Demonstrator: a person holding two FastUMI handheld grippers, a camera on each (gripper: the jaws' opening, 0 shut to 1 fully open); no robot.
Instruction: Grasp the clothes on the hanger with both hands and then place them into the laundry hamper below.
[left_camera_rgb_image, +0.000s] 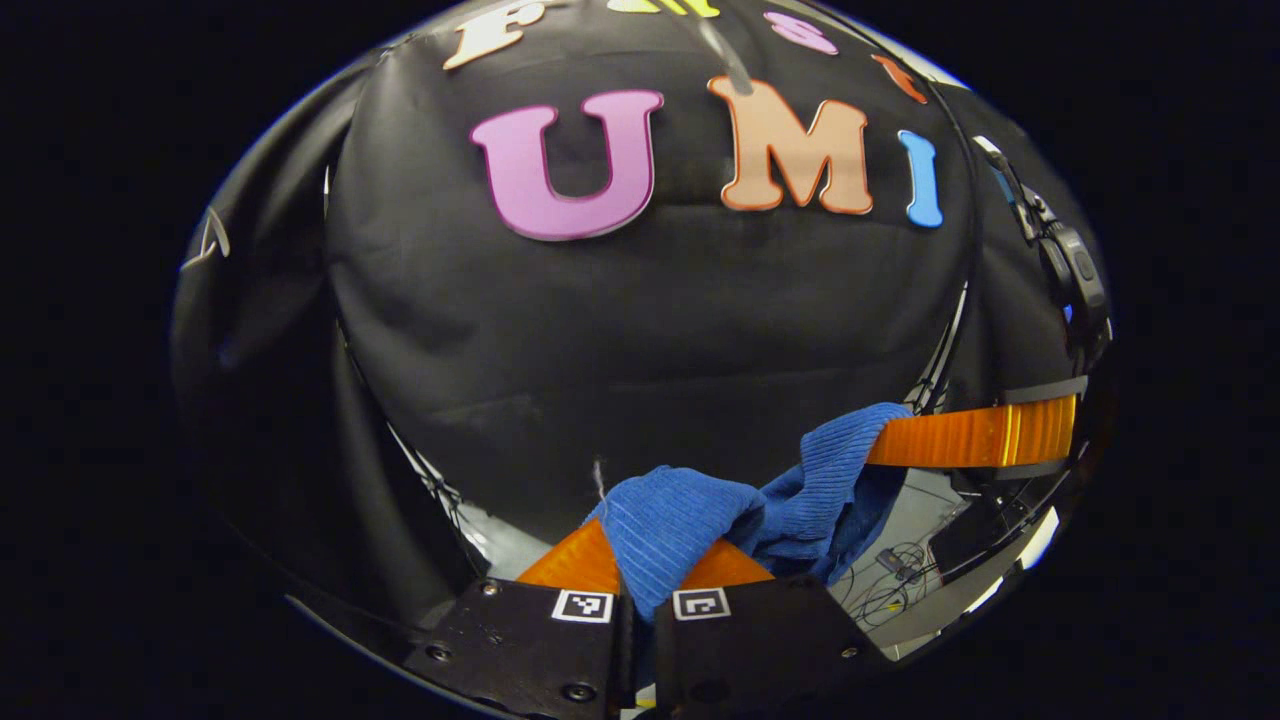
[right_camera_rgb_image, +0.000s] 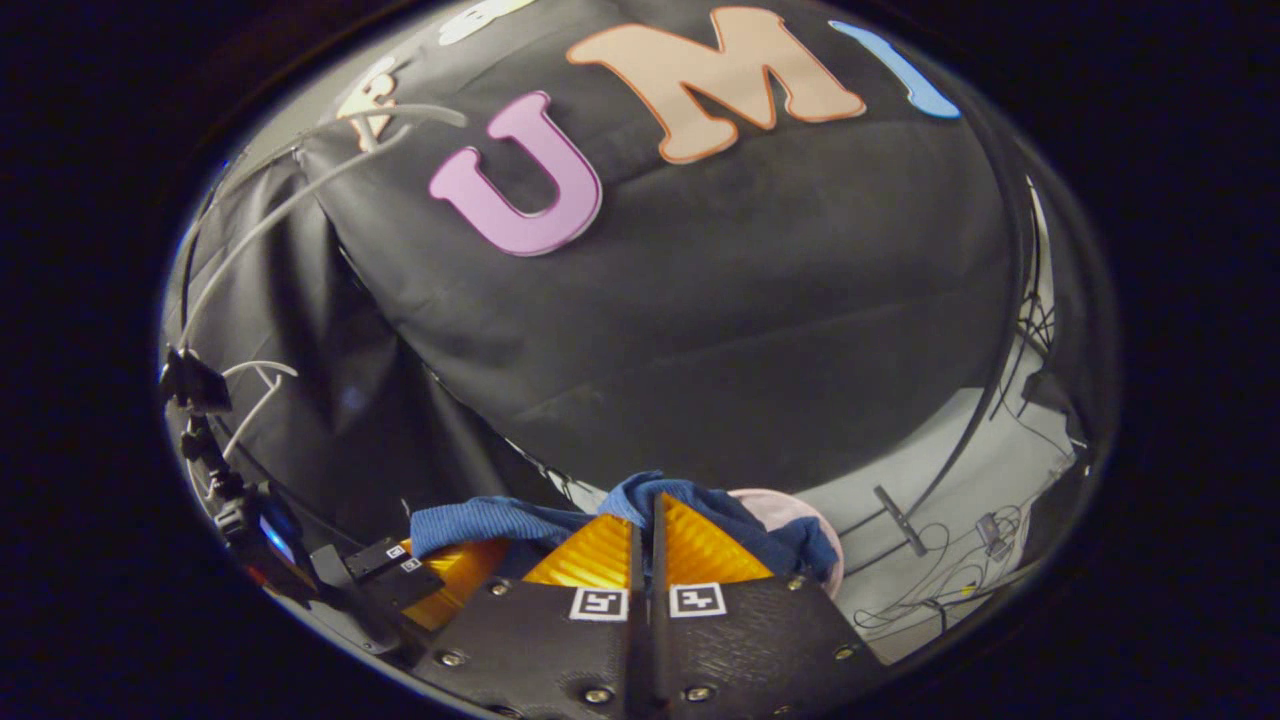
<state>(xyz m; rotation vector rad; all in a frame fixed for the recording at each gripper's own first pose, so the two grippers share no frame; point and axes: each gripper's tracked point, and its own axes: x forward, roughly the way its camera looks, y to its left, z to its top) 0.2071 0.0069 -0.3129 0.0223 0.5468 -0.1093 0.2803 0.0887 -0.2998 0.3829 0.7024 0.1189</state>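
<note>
A blue ribbed garment (left_camera_rgb_image: 690, 515) hangs bunched between both grippers, in front of the black booth wall. In the left gripper view my left gripper (left_camera_rgb_image: 655, 548) is shut on one end of it, cloth spilling over the fingers. The other end runs up right to my right gripper (left_camera_rgb_image: 885, 440), which pinches it. In the right gripper view my right gripper (right_camera_rgb_image: 648, 512) is shut, with the blue garment (right_camera_rgb_image: 500, 520) squeezed between the fingers and draping to both sides. My left gripper (right_camera_rgb_image: 440, 565) sits at lower left, holding the garment's far end. A pale pink rounded thing (right_camera_rgb_image: 800, 505) peeks out behind the cloth.
Grey floor (right_camera_rgb_image: 960, 470) with loose cables and a small dark bracket lies low on the right. Thin pale cables (right_camera_rgb_image: 290, 200) curve across the upper left of the right gripper view. A dark device on a stalk (left_camera_rgb_image: 1075, 275) stands at the right edge.
</note>
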